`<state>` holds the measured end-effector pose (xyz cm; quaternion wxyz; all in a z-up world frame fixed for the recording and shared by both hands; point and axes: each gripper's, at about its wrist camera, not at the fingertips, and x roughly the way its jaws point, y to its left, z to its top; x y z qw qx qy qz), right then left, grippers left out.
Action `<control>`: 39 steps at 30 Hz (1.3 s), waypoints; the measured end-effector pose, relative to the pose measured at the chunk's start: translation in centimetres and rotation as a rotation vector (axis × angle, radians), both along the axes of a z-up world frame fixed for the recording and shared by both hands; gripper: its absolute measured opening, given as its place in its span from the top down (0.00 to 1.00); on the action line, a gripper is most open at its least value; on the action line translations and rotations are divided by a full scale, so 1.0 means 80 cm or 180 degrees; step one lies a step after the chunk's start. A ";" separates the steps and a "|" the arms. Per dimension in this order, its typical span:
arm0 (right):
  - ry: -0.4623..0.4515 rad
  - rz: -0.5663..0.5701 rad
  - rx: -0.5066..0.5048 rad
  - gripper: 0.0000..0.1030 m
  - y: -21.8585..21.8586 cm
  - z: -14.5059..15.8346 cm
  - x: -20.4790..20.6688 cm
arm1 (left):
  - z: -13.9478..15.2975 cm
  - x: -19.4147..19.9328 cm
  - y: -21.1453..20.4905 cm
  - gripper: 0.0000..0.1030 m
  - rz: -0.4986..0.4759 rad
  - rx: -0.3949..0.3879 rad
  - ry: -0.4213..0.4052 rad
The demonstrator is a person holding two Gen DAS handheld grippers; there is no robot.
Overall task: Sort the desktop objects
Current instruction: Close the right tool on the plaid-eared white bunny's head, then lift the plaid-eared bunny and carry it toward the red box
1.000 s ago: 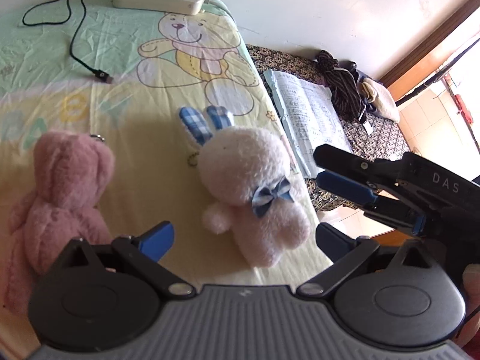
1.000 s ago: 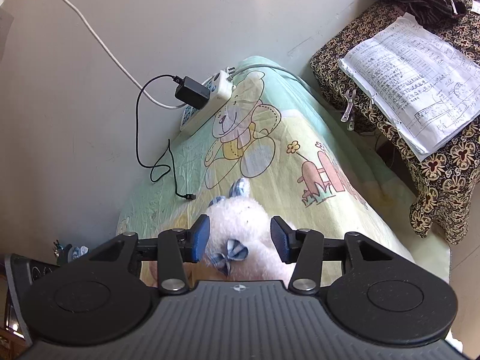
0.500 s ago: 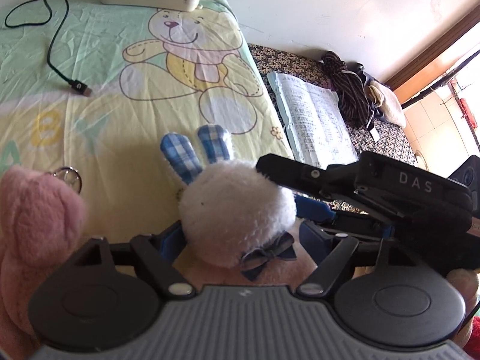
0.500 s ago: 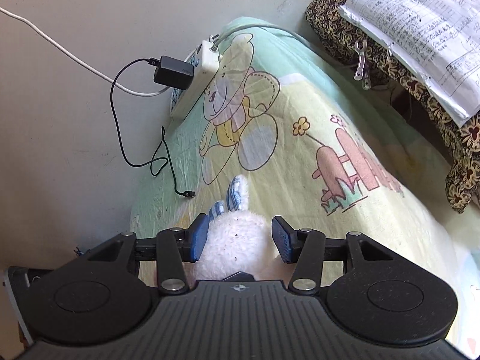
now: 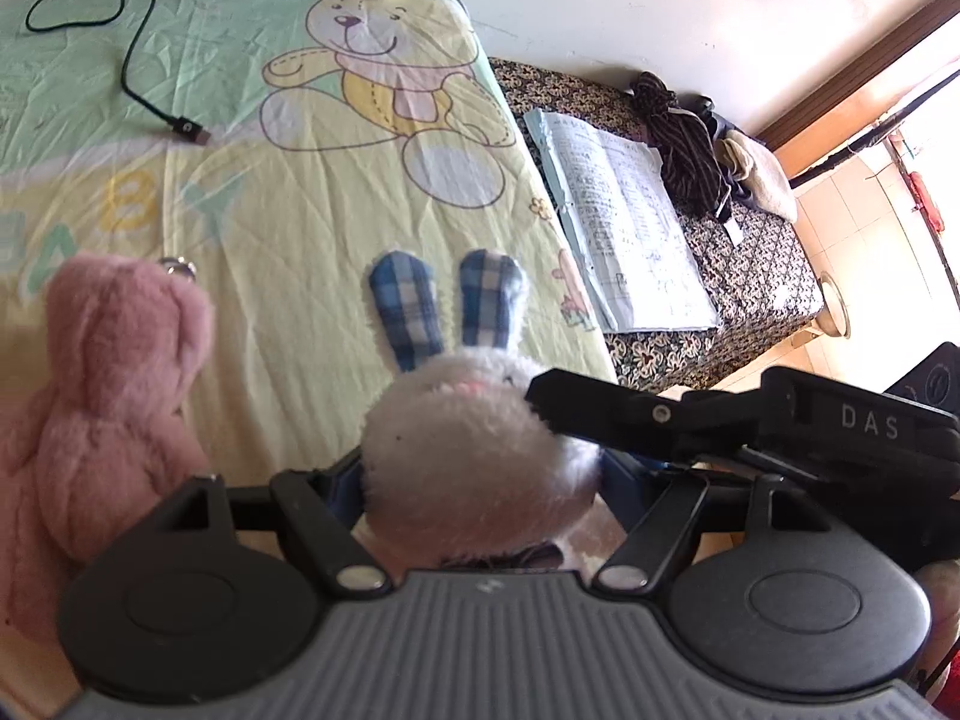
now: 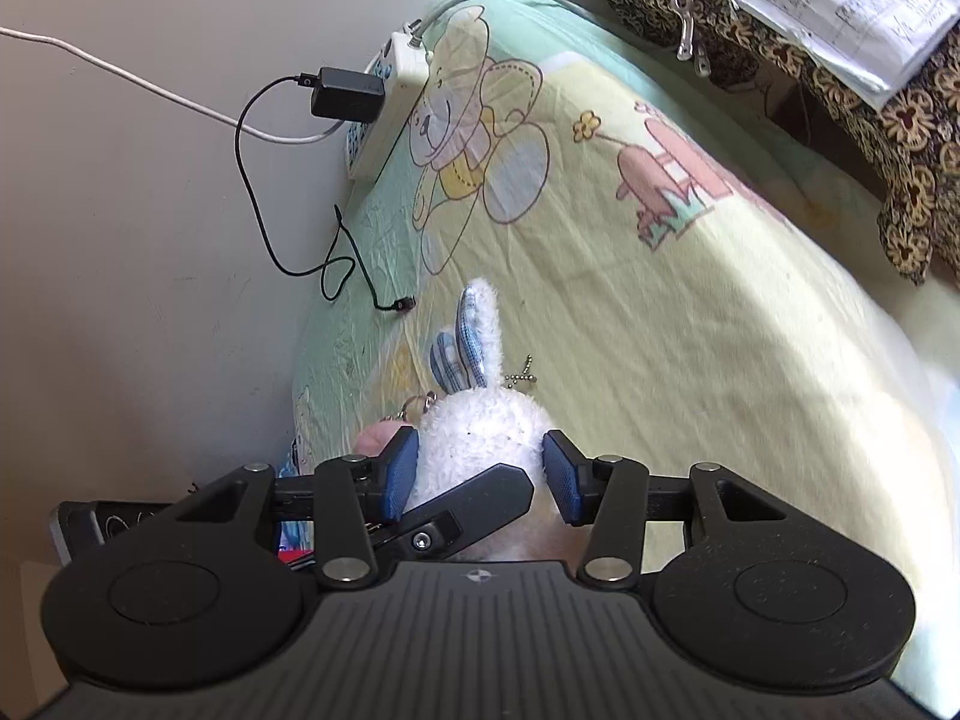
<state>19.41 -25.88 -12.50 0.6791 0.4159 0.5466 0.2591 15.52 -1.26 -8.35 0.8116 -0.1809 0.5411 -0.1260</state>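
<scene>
Right at both cameras, the left gripper (image 5: 480,480) and right gripper (image 6: 480,474) straddle the white rabbit (image 5: 474,450) on the bedsheet (image 5: 300,228), jaws spread around its head. Beside it, the pink bear (image 5: 114,396) lies unsorted; sorting looks barely begun.

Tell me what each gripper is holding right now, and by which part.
Both the left gripper and the right gripper bracket the white bunny at its round head, below the checked ears. Whether either has clamped yet cannot be told.
</scene>
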 end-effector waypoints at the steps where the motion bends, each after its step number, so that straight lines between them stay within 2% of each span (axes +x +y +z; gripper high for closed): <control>1: 0.0019 0.0021 0.0019 0.52 0.001 0.000 -0.010 | 0.002 -0.010 0.001 0.25 0.0004 0.0012 0.0004; 9: 0.0153 0.0329 0.0010 0.52 0.027 0.000 -0.079 | 0.007 -0.100 0.019 0.25 -0.0077 0.0187 0.0044; 16: 0.0216 0.0546 -0.0050 0.52 0.062 0.007 -0.149 | 0.010 -0.178 0.040 0.25 -0.0418 0.0452 0.0048; 21: 0.0345 0.0594 -0.0009 0.52 0.101 0.004 -0.200 | 0.016 -0.220 0.083 0.25 -0.0539 0.0521 0.0070; 27: 0.0369 0.0657 -0.0012 0.52 0.154 -0.003 -0.259 | 0.014 -0.271 0.130 0.25 -0.0647 0.0569 0.0119; 34: 0.0203 0.0598 -0.0111 0.51 0.184 0.002 -0.306 | 0.001 -0.305 0.170 0.25 -0.0778 0.0497 0.0205; 39: 0.0017 0.0505 -0.0208 0.51 0.196 0.013 -0.323 | 0.007 -0.317 0.187 0.23 -0.0887 0.0470 0.0095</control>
